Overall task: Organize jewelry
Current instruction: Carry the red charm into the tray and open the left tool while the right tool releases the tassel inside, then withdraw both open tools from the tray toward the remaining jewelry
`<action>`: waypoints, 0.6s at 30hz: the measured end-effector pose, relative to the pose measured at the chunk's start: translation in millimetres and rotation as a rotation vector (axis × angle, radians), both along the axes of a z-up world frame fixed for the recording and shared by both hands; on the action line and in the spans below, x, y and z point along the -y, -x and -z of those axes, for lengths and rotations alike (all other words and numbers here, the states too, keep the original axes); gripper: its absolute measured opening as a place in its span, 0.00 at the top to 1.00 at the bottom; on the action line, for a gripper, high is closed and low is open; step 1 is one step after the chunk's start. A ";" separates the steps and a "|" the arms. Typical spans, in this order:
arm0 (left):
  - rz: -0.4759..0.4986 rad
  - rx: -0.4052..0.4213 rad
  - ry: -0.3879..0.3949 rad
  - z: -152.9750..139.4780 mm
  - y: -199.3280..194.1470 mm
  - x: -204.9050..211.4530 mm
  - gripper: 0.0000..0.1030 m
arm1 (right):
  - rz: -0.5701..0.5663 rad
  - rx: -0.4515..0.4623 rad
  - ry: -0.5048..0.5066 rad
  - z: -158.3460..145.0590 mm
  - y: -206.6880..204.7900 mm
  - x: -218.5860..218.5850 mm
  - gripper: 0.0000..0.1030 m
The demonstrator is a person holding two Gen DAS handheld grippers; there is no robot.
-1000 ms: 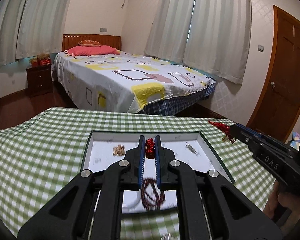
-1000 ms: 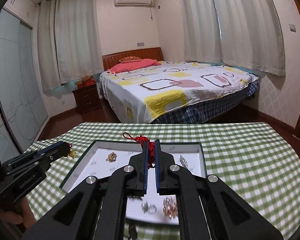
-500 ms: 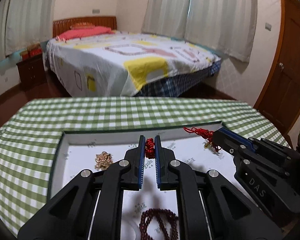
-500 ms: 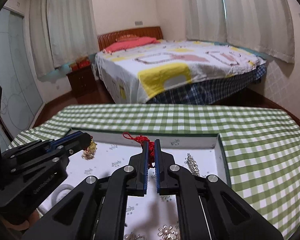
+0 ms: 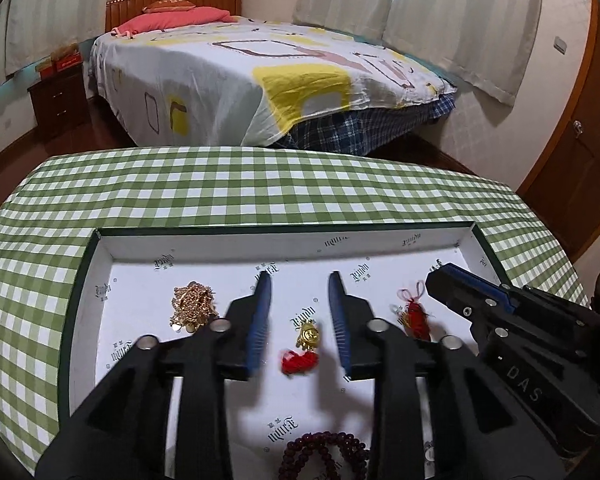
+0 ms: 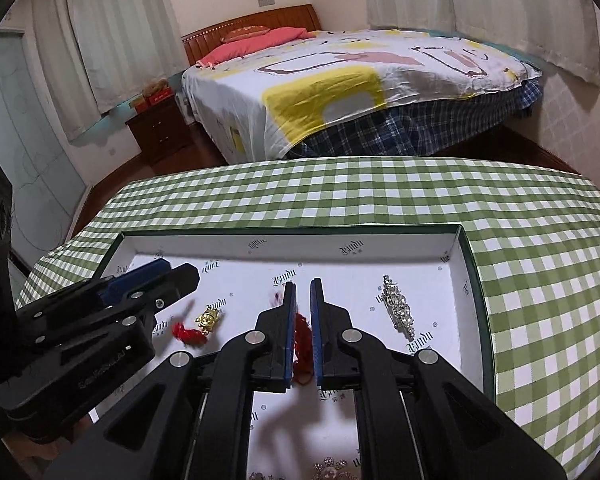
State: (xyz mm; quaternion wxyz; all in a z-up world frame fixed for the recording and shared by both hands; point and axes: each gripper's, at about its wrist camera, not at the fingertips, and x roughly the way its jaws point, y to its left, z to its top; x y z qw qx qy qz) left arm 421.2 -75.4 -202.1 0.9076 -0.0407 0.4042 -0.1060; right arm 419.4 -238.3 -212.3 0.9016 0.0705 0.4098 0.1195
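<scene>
Left gripper (image 5: 299,314) opening, gold charm (image 5: 308,334) loose between jaws; right gripper (image 6: 303,318) clamped on red cord (image 6: 302,344).

light: even indoor | shadows: soft | blur: slight, perhaps motion | edges: fisheye-warped, dark corners

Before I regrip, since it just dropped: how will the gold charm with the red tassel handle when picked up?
The gold charm looks small and rigid, so probably slippery. Its red tassel lies limp, likely dangling if lifted.
</scene>
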 end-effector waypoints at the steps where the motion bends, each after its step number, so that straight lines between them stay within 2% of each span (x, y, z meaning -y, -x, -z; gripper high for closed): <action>1: -0.006 0.009 -0.002 -1.5 1.8 -0.5 0.60 | 0.001 0.004 0.002 0.0 0.1 0.0 0.92; 3: -0.015 0.035 0.002 -5.7 4.2 -2.6 0.55 | 0.003 0.012 0.011 -0.4 3.2 0.2 0.92; 10: -0.026 0.105 -0.009 -24.7 30.7 -9.5 0.46 | 0.012 0.060 0.006 -12.0 25.4 3.7 0.92; 11: -0.025 0.114 -0.013 -27.3 34.9 -9.4 0.45 | 0.015 0.067 0.006 -14.6 29.6 4.1 0.89; 12: -0.023 0.122 -0.016 -29.6 39.9 -9.7 0.43 | 0.018 0.074 0.002 -17.4 33.2 5.2 0.81; 13: -0.021 0.129 -0.018 -31.7 45.2 -10.3 0.42 | 0.025 0.087 -0.003 -21.1 40.3 6.4 0.60; 14: -0.020 0.138 -0.018 -34.6 53.0 -11.5 0.42 | 0.034 0.103 -0.004 -24.5 46.6 6.9 0.50; 18: -0.023 0.153 -0.016 -40.4 79.7 -16.8 0.42 | 0.050 0.147 0.010 -35.5 75.6 9.6 0.50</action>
